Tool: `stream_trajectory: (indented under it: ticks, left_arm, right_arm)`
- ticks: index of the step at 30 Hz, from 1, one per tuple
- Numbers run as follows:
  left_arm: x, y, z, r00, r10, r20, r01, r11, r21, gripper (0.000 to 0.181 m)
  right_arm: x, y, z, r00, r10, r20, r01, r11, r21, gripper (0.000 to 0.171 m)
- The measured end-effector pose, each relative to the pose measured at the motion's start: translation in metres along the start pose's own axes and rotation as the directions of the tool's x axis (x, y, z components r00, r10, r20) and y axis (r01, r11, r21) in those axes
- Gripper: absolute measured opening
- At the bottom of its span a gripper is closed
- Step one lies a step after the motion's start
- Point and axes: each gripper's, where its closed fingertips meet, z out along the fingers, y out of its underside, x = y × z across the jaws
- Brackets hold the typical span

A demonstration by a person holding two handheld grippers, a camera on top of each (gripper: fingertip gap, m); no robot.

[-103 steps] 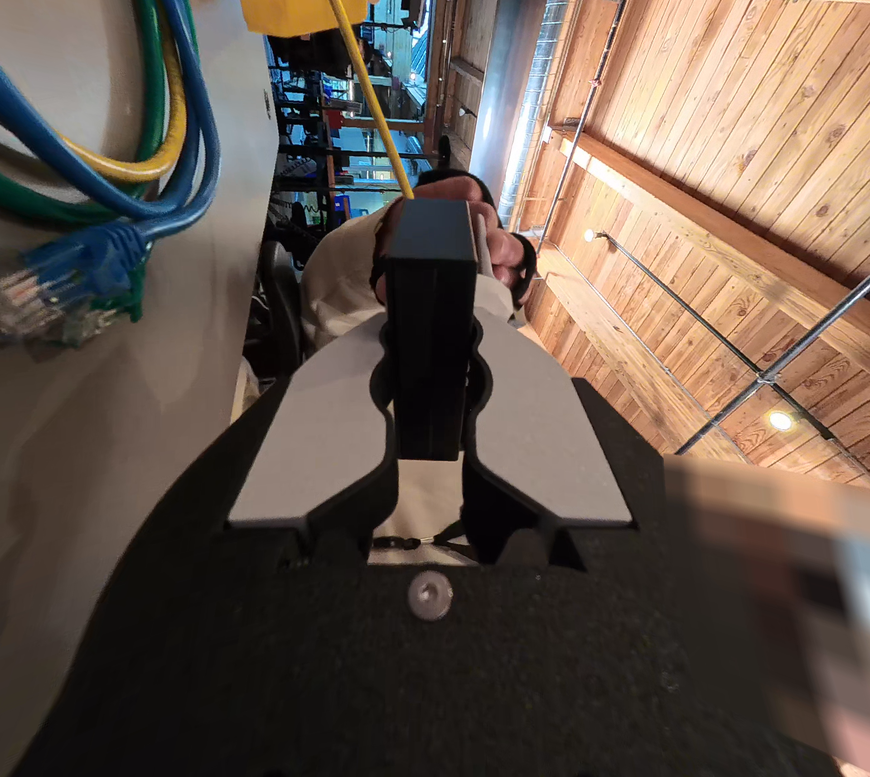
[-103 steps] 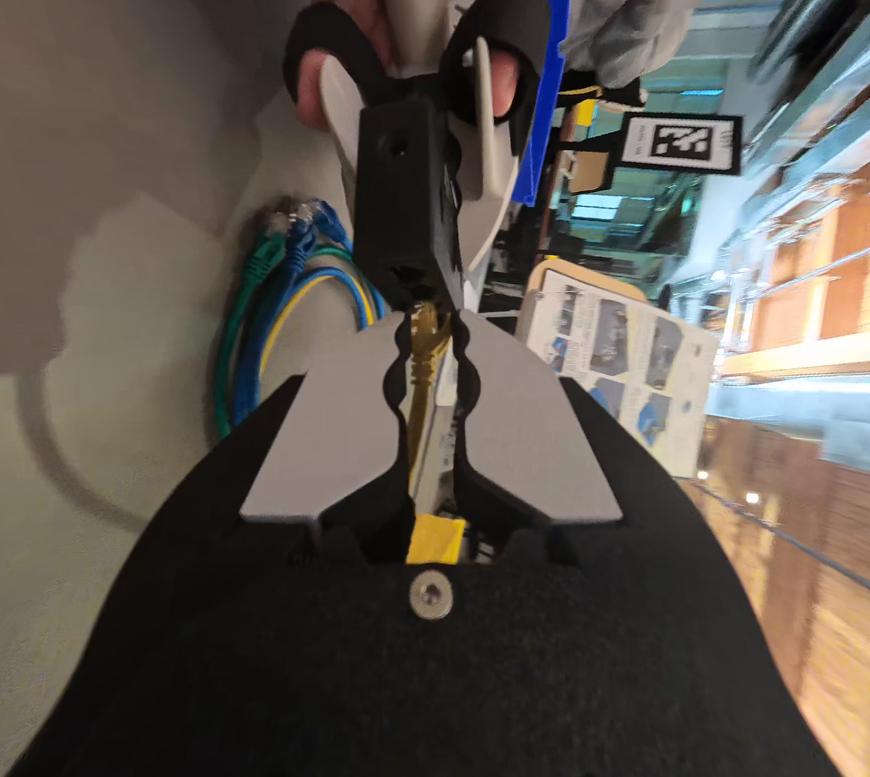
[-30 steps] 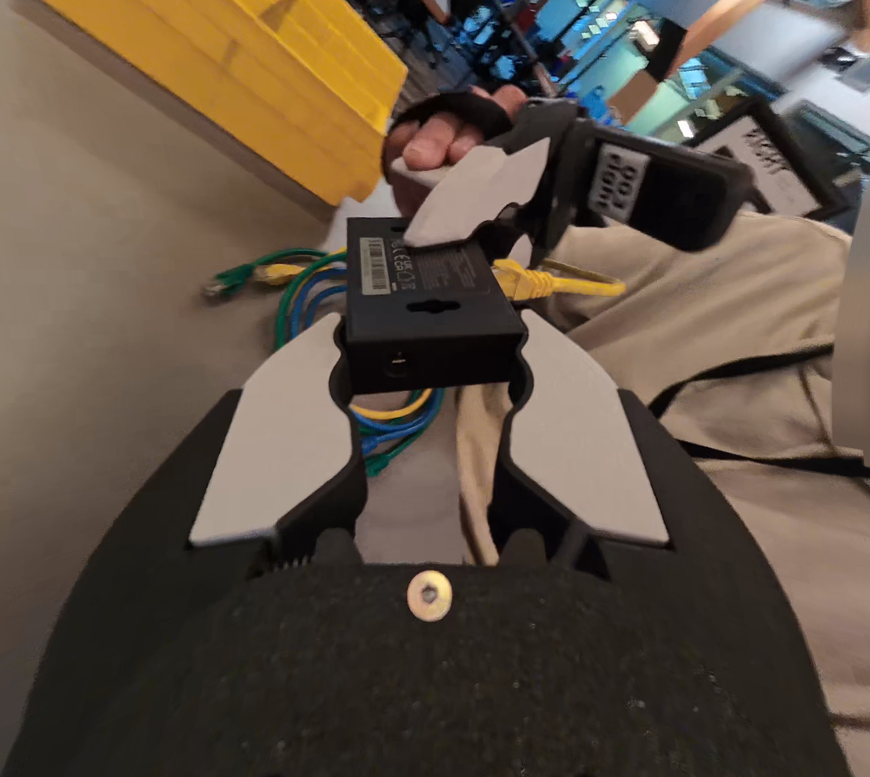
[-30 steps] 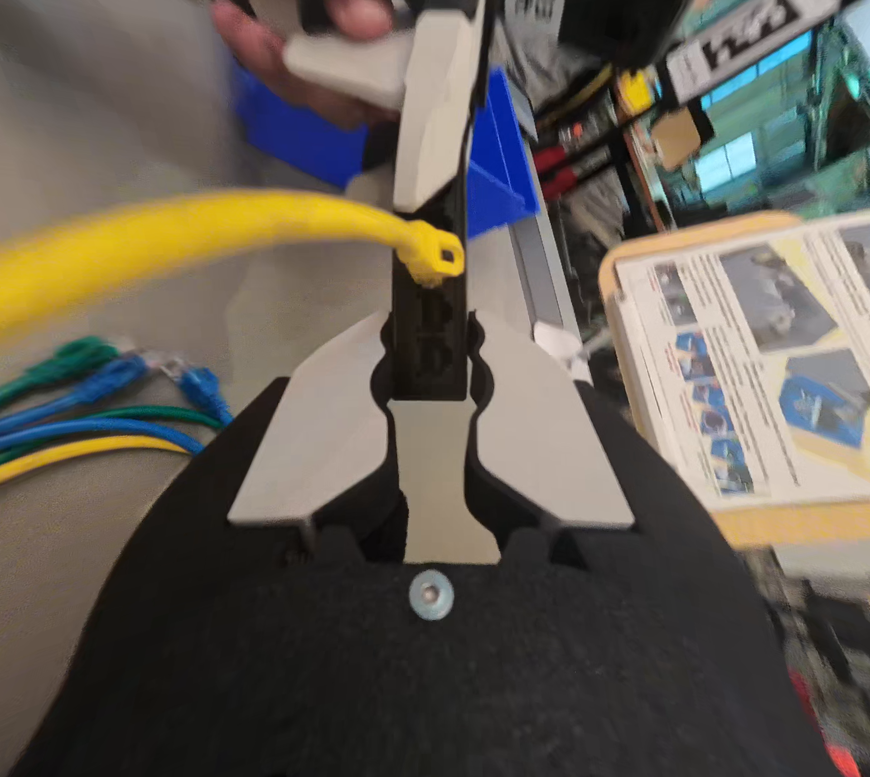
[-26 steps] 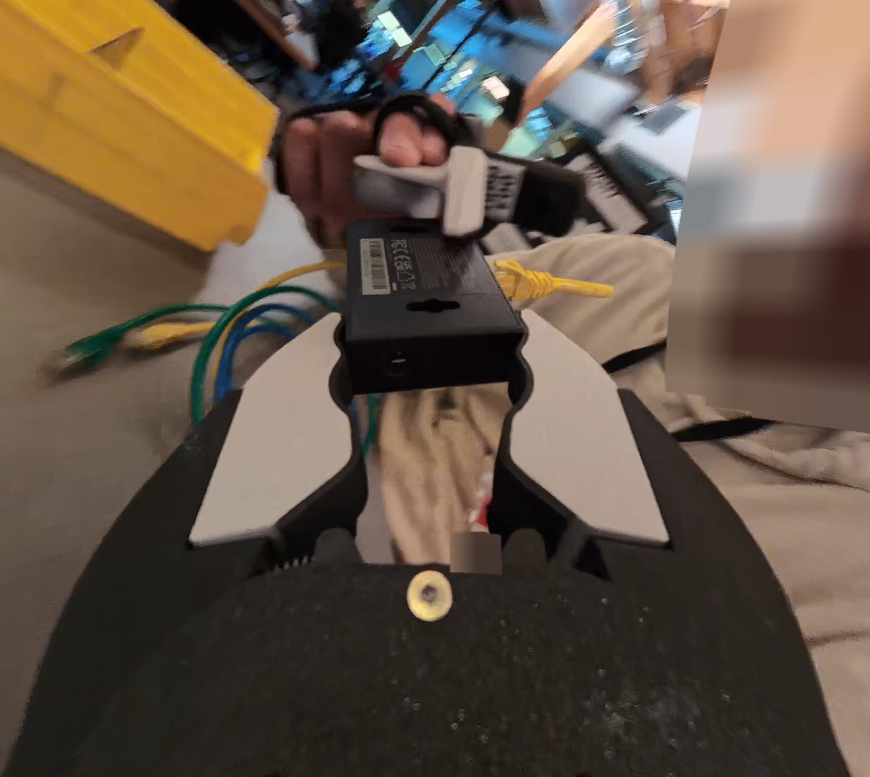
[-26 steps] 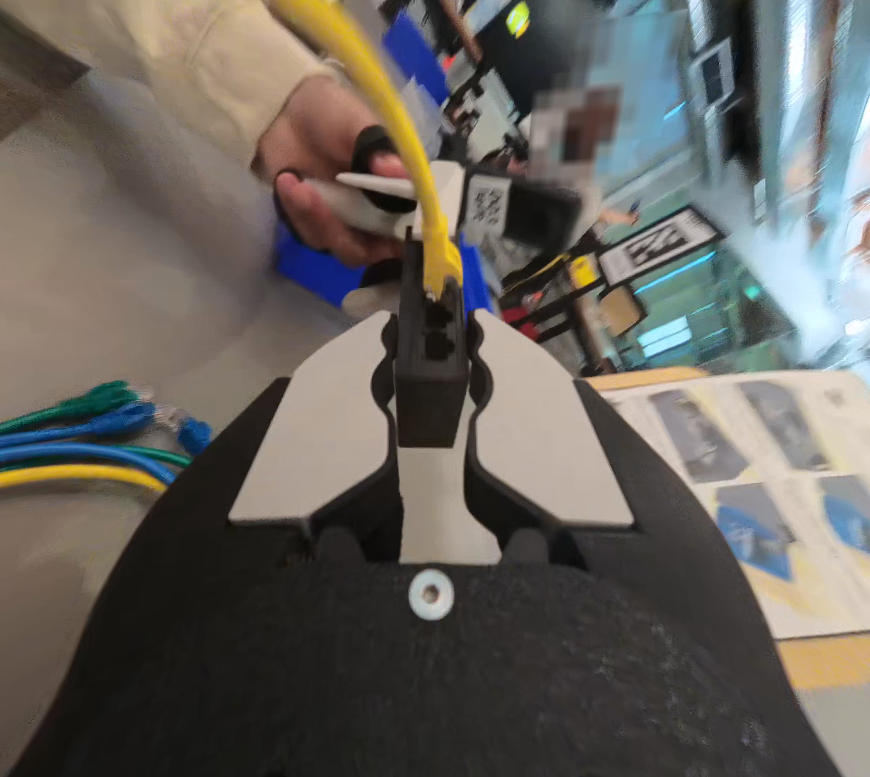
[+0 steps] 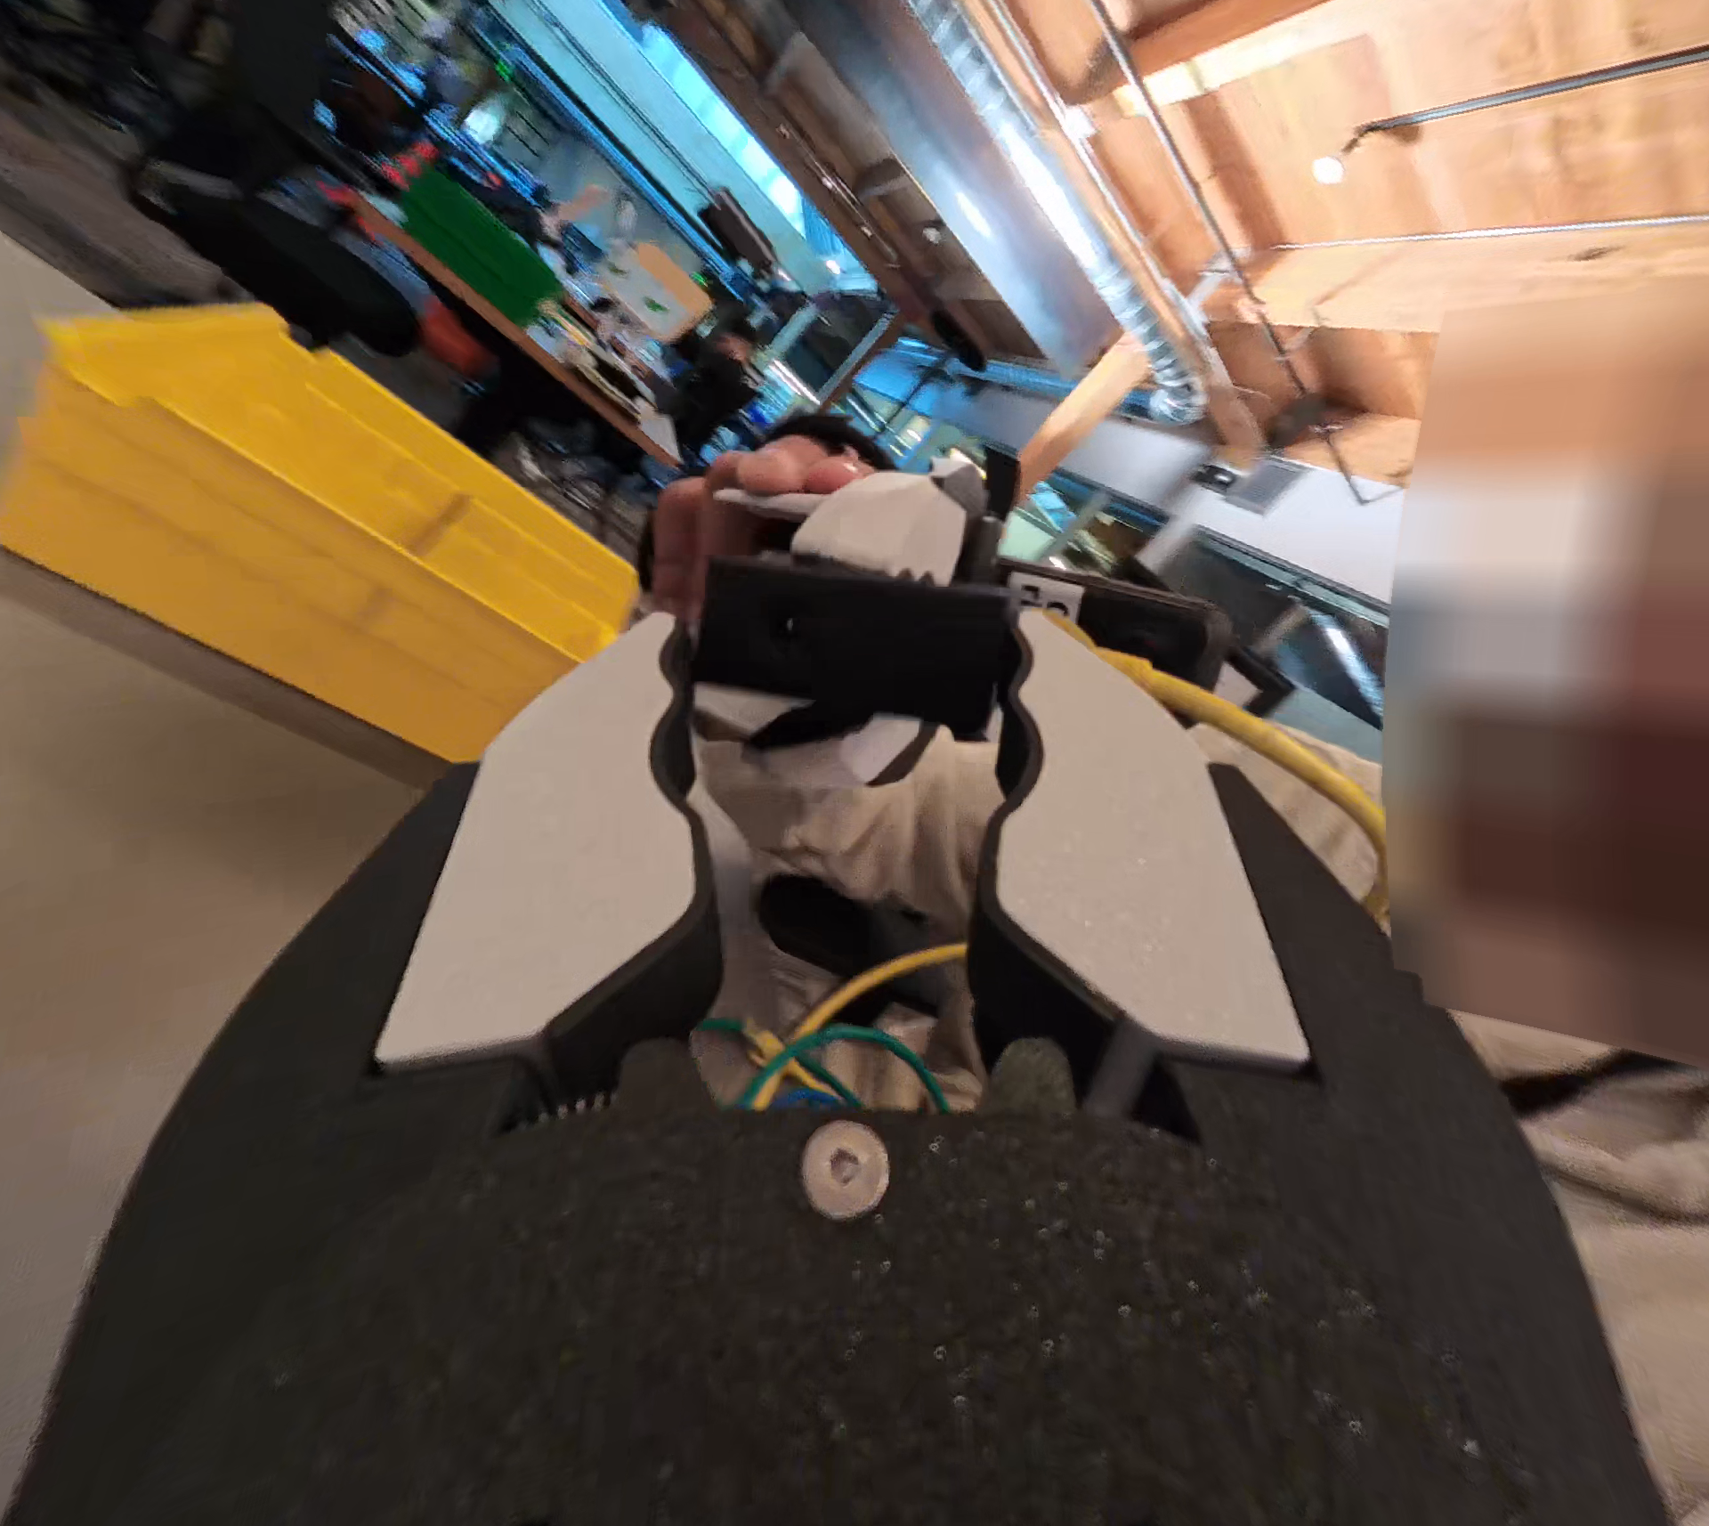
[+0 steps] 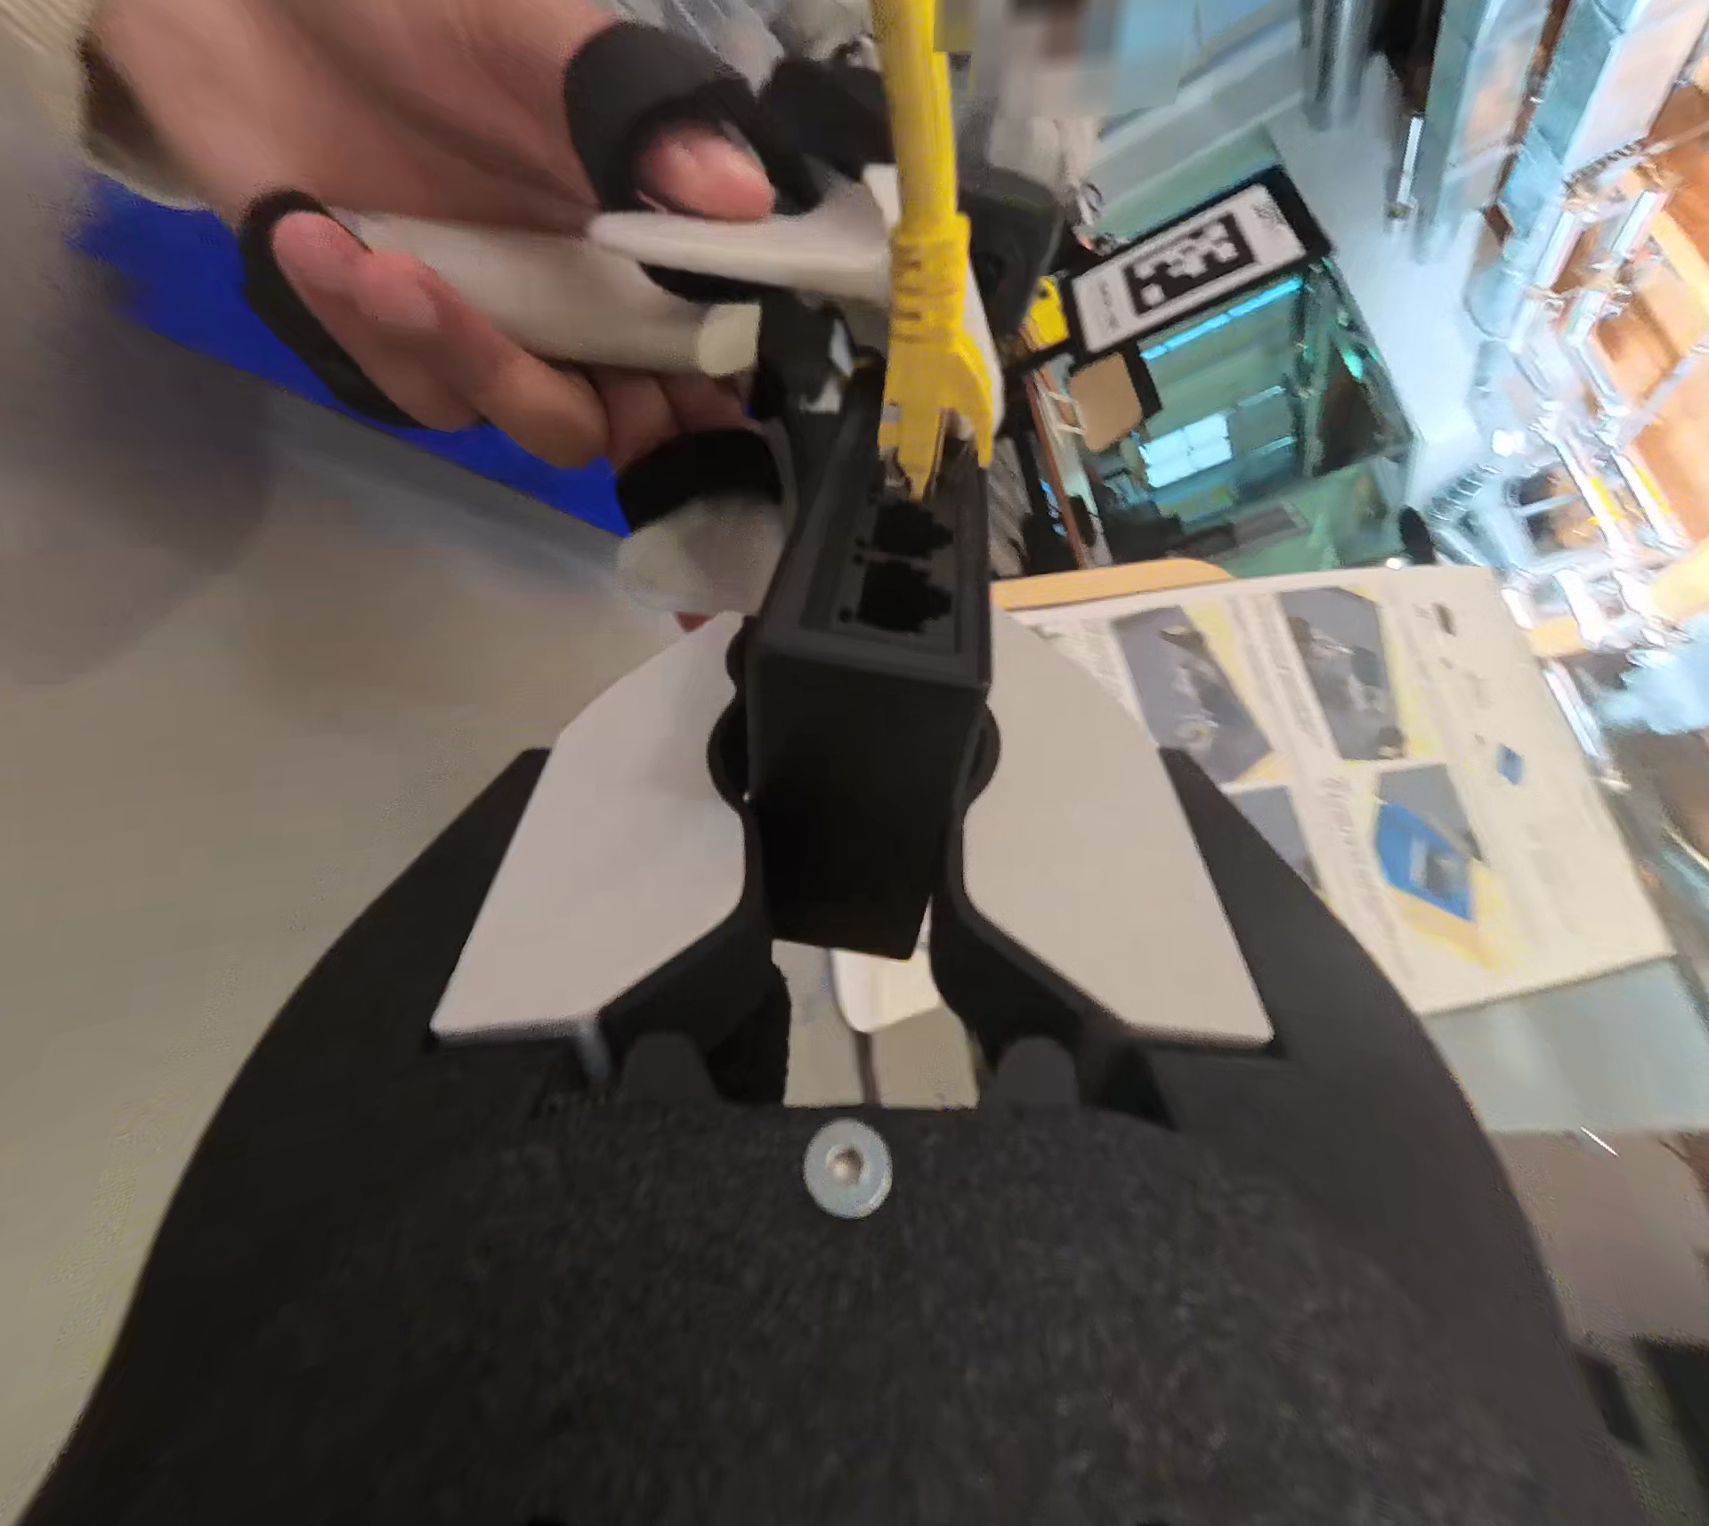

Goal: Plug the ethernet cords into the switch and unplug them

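Switch held off the desk, betw. both sets of jaws.
Switch point(image 8: 865, 742) as landmark: cord point(image 8: 911, 261) plugged in its far port, 2 ports nearer stand free; left gripper point(image 8: 740, 335) behind it, printed sheet point(image 8: 1369, 742) to its right, crate point(image 7: 305, 538) left on desk point(image 7: 139, 880).

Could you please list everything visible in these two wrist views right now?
switch: one, black, clamped between both grippers
yellow cord: one, plugged into the switch's far port
loose cords: several, green, yellow and blue, on the table below
bin: one, yellow, on the table
printed sheet: one, white, on a wooden board
marker tag: one, black and white, background
left gripper: shut on the switch
right gripper: shut on the switch
left hand: holding the left gripper
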Motion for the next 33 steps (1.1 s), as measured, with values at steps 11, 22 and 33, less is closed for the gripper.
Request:
stream_trajectory:
  ticks: [11, 22, 33]
  left_arm:
    - [0.049, -0.085, -0.077, 0.714, 0.479, 0.51, -0.53, 0.846, -0.053, 0.059]
    - [0.042, 0.057, -0.098, 0.617, 0.397, 0.679, -0.445, 0.888, -0.115, 0.08]
    - [-0.01, 0.075, -0.07, 0.788, 0.046, 0.614, -0.06, 0.998, 0.003, 0.044]
  right_arm:
    - [0.207, 0.064, -0.001, 0.91, -0.321, -0.263, 0.194, 0.89, -0.413, 0.04]
    - [-0.009, 0.093, 0.046, 0.954, -0.29, -0.075, 0.241, 0.891, -0.384, 0.039]
    - [-0.079, 0.106, 0.047, 0.929, -0.305, -0.209, 0.253, 0.937, -0.241, 0.039]
